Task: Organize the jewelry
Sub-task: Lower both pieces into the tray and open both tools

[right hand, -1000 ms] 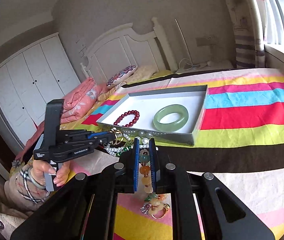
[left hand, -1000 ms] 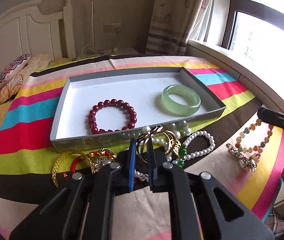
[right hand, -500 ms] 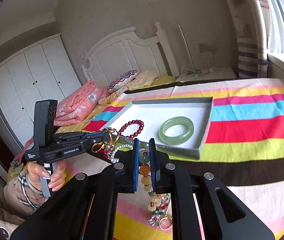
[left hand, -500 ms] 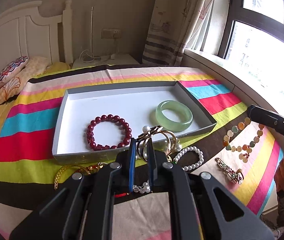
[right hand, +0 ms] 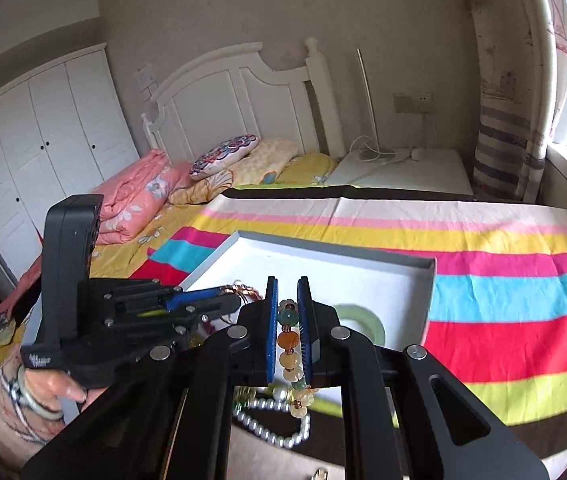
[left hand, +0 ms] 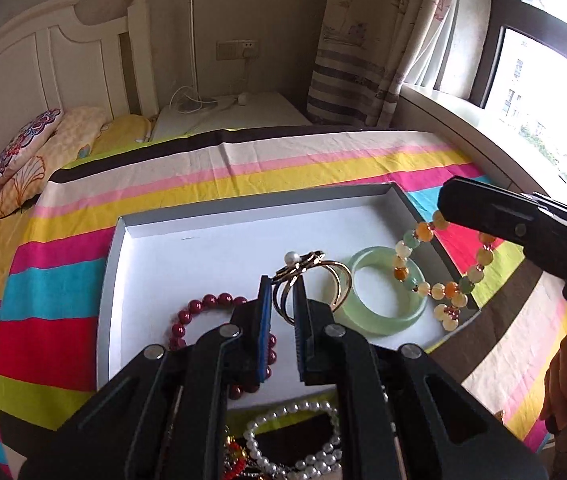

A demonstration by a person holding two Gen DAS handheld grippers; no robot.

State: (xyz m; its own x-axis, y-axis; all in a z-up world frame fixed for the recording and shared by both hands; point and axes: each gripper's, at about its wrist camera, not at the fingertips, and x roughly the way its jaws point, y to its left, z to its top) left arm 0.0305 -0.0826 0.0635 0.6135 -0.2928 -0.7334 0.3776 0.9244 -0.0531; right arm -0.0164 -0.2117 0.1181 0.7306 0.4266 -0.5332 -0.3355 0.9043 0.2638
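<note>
Left gripper (left hand: 282, 288) clamped on gold bangles (left hand: 319, 280) above white tray (left hand: 187, 240); right gripper (right hand: 287, 296) clamped on multicoloured bead bracelet (right hand: 288, 340) over tray's edge. Gripper lettering unreadable.

Two fisheye views, one along each gripper's fingers, both over the tray on the striped bed

The left wrist view looks steeply down, close above the near edge of the tray (left hand: 112, 280), facing the headboard (left hand: 43, 60) and window beyond it. The right wrist view sits near the tray's (right hand: 429, 292) window-side corner, tilted less, facing the headboard (right hand: 219, 96) and wardrobe beyond. Both share the tray, bedspread and headboard.
</note>
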